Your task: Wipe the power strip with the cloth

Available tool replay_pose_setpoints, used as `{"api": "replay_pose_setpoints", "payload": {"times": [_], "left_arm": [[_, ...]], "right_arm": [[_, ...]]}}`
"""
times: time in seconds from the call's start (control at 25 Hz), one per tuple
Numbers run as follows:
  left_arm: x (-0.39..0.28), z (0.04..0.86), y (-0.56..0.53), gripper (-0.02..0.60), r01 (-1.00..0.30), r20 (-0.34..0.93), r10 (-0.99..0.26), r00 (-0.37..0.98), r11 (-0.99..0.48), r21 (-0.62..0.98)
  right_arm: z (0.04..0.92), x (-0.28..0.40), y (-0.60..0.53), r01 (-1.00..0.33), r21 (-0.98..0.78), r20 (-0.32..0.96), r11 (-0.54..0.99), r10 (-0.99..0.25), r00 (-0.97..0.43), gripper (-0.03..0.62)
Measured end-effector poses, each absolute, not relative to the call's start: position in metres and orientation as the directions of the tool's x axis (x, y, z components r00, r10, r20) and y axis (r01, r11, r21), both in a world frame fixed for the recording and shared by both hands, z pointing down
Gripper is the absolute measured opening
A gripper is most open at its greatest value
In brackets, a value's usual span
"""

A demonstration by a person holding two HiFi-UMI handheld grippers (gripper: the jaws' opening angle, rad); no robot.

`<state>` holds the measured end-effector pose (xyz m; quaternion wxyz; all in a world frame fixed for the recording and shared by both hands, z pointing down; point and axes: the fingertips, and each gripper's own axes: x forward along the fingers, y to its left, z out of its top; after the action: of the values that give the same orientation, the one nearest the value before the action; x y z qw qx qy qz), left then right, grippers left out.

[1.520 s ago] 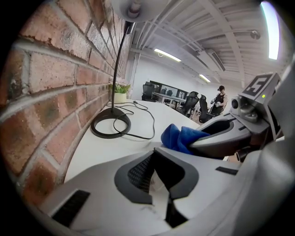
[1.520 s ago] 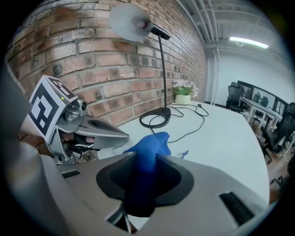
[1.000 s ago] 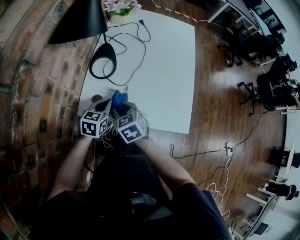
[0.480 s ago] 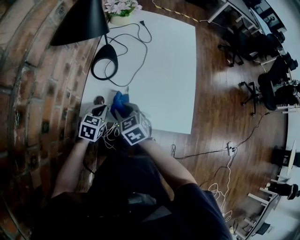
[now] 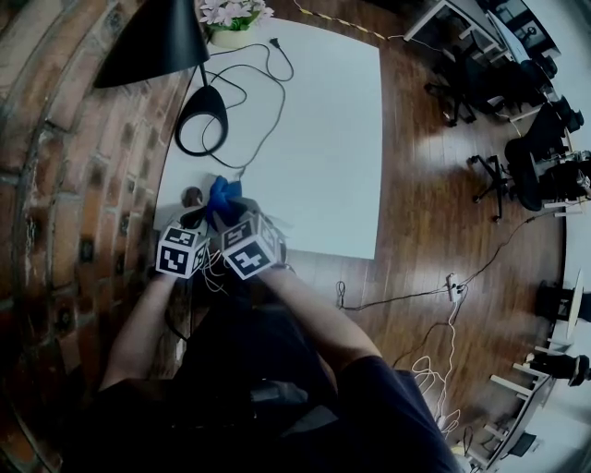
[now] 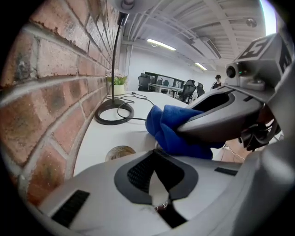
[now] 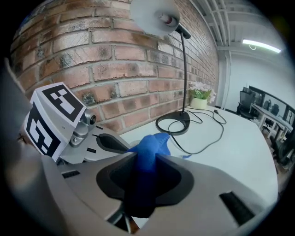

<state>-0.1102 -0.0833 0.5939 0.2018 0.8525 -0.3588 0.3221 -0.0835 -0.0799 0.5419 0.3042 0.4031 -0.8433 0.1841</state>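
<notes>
The left gripper (image 5: 197,220) and right gripper (image 5: 228,211) sit side by side over the near left corner of the white counter (image 5: 314,139), both tilted downward. The left fingers (image 6: 138,173) are closed together with nothing gripped between them. The right fingers (image 7: 173,173) are clamped on the cloth (image 7: 150,146).

The cloth is bright blue and soft-napped, bunched into thick folds. A rounded tuft of it pokes out past the right fingertips, and the rest runs back into the dark throat between them. From the left gripper view it hangs just beyond the left fingertips, under the right gripper's upper finger. Whether it touches the counter I cannot tell.

A small round brownish disc (image 6: 120,152) lies flat on the counter just left of the cloth, beside the brick wall (image 6: 41,87). Farther along stands a lamp (image 5: 203,120) with a round black base, a thin stem and a black shade. Its black cord (image 5: 263,83) loops loosely over the counter. At the far end is a potted plant (image 5: 233,17) with pale flowers.

Off to the right lies wooden floor (image 5: 434,185), with a small white box (image 5: 452,292) and trailing cords, and office chairs (image 5: 531,162) beyond.
</notes>
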Motion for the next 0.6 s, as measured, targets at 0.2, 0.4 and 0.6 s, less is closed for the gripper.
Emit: {"api": "replay_pose_setpoints", "payload": {"times": [0.2,0.4,0.6], "left_arm": [[-0.1101,0.5941,-0.0842,0.005,-0.745,0.722,-0.464,0.513,-0.659,0.105],[-0.1102,0.5944,-0.0841,0.005,-0.753,0.724,-0.470,0.505,-0.651,0.102],[-0.1082,0.5946,-0.0842,0.006,-0.750,0.774,-0.407,0.484,-0.650,0.127]], "right_arm": [[0.5405,-0.0837,-0.0810,-0.781,-0.076,0.647,0.620,-0.565,-0.512,0.104],[0.5404,-0.0845,-0.0805,-0.762,-0.096,0.649,0.640,-0.540,-0.536,0.106],[0.5400,-0.0797,-0.0791,-0.749,-0.084,0.657,0.657,-0.529,-0.537,0.106]]}}
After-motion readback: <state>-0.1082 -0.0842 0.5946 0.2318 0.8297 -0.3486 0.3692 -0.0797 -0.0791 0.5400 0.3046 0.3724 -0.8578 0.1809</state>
